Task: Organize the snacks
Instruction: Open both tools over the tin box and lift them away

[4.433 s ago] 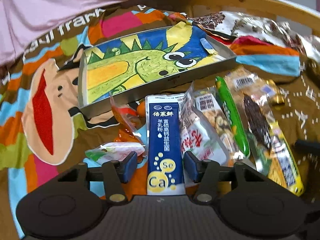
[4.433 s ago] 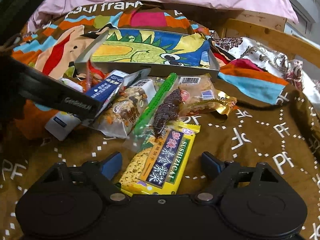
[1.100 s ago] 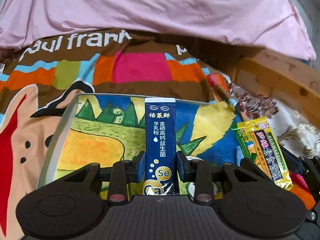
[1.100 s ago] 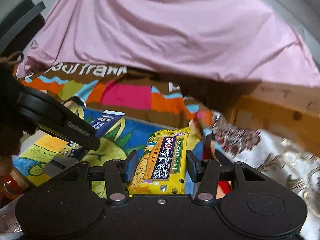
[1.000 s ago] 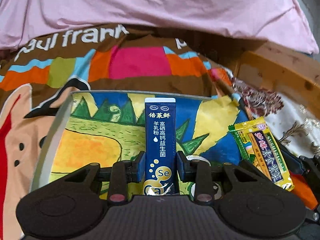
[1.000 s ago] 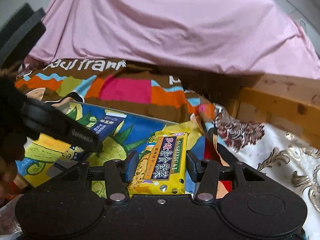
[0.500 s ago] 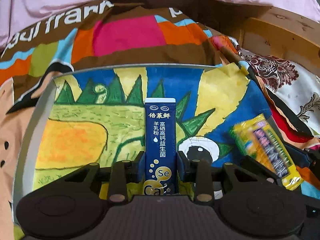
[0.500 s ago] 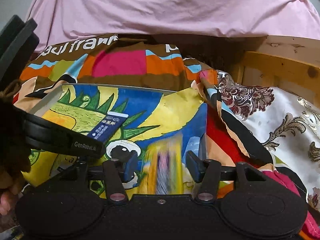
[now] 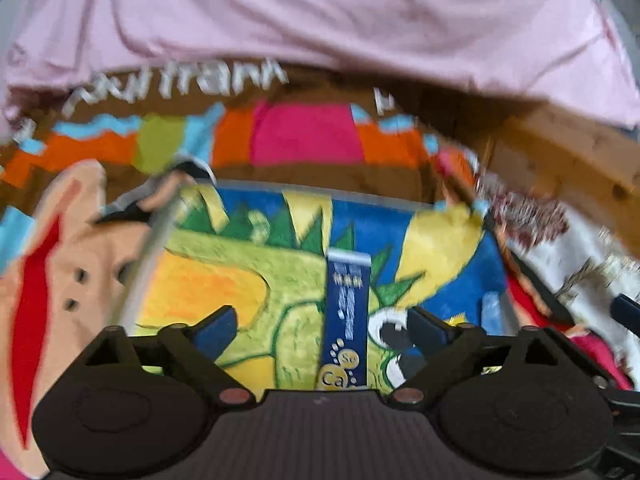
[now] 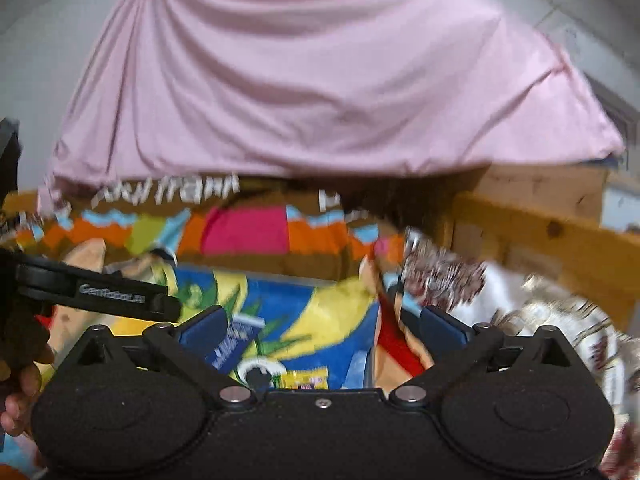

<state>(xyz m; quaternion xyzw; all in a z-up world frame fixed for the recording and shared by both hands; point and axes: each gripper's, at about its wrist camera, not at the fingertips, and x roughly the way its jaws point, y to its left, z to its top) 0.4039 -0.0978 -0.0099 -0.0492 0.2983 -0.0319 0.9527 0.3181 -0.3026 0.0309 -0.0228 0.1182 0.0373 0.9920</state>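
Snacks landed: blue sachet and yellow packet both lie in the dinosaur-print tray. Left gripper spread wide, empty, sachet below between its fingers. Right gripper also spread, nothing held. Two items placed; any other snacks aren't visible, frames blurry.
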